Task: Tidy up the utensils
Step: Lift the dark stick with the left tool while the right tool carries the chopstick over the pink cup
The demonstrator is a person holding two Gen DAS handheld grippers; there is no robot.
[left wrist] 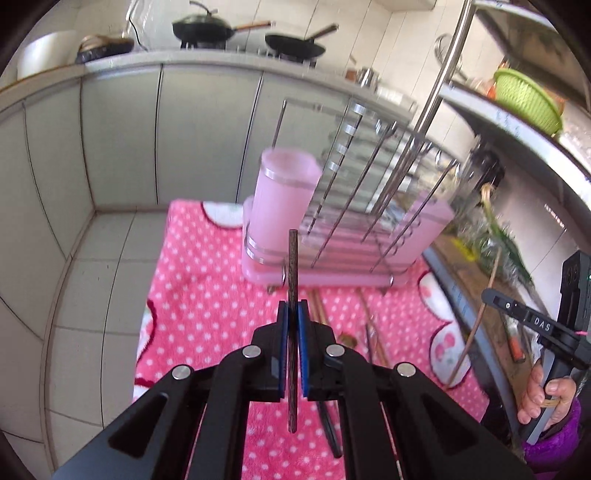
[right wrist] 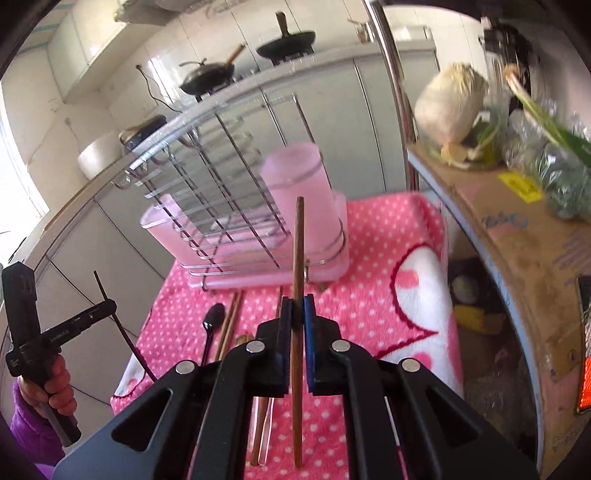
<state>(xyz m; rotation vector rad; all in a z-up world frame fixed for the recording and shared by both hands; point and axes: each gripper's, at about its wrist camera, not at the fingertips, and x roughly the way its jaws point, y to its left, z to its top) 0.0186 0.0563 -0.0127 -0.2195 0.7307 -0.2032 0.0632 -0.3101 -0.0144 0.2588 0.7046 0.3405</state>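
Note:
My left gripper (left wrist: 293, 314) is shut on a dark wooden chopstick (left wrist: 292, 258) held upright above the pink dotted cloth (left wrist: 207, 280). My right gripper (right wrist: 297, 308) is shut on a brown chopstick (right wrist: 298, 236), also upright; it shows at the right edge of the left wrist view (left wrist: 491, 299). A pink utensil cup (left wrist: 284, 199) stands in the wire drying rack (left wrist: 369, 206) just beyond both grippers; the cup (right wrist: 299, 192) and rack (right wrist: 229, 206) show in the right wrist view. More chopsticks (right wrist: 231, 325) and a black spoon (right wrist: 212, 325) lie on the cloth (right wrist: 369, 295).
Grey cabinets (left wrist: 122, 140) and a counter with two black pans (left wrist: 207, 29) stand behind. A steel pole (left wrist: 439, 85) and a shelf with a green basket (left wrist: 528, 99) are on the right. A cardboard-covered shelf with vegetables (right wrist: 517, 206) sits right of the cloth.

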